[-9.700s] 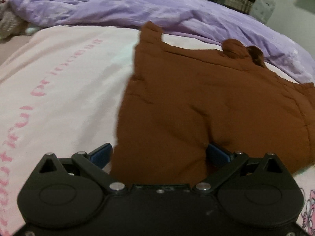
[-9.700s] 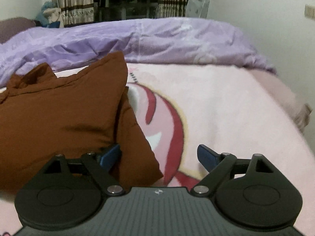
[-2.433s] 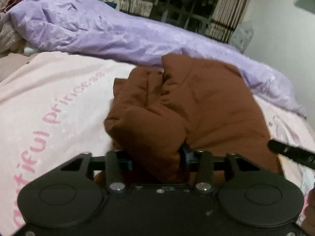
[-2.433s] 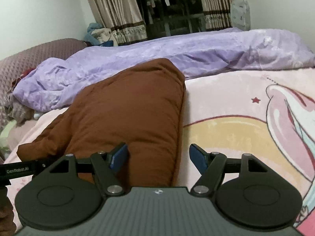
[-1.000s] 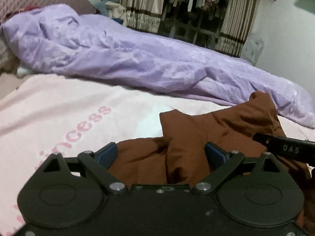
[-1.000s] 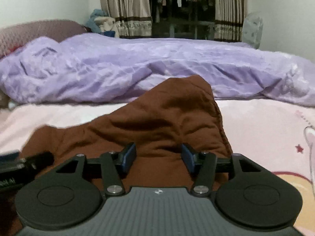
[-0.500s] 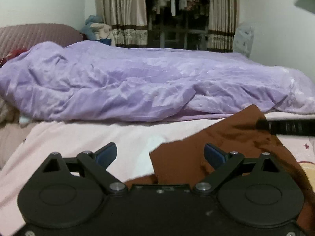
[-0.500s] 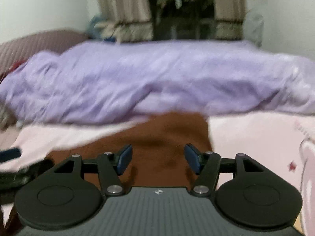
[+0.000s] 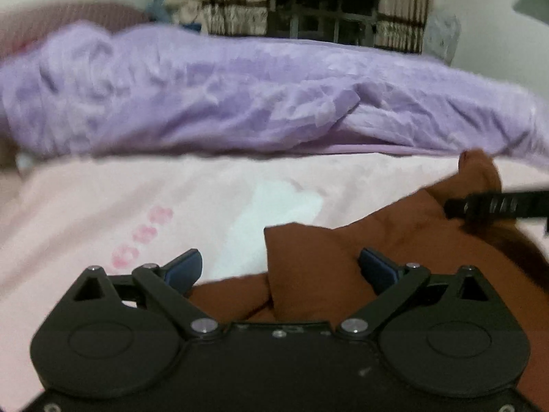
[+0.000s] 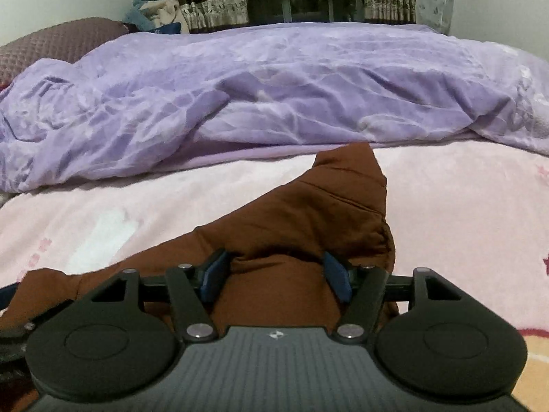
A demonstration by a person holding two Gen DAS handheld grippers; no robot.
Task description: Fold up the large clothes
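Observation:
A brown garment (image 9: 343,250) lies bunched on the pink blanket (image 9: 103,213). My left gripper (image 9: 279,269) is open just over the garment's near left part, with a cloth corner between the blue pads but not pinched. In the right wrist view the brown garment (image 10: 308,219) rises to a point ahead. My right gripper (image 10: 276,276) has its blue pads partly closed with a thick fold of the garment between them. The right gripper's black finger (image 9: 494,204) shows in the left wrist view.
A crumpled purple duvet (image 10: 274,96) lies across the far side of the bed. A dark pink pillow (image 10: 58,44) sits at the far left. Curtains and a window are behind. The pink blanket (image 10: 463,206) extends right of the garment.
Both grippers have dropped lower toward the garment. The right gripper's pads, open half a second ago, have narrowed around a fold of the brown cloth. The left stays open.

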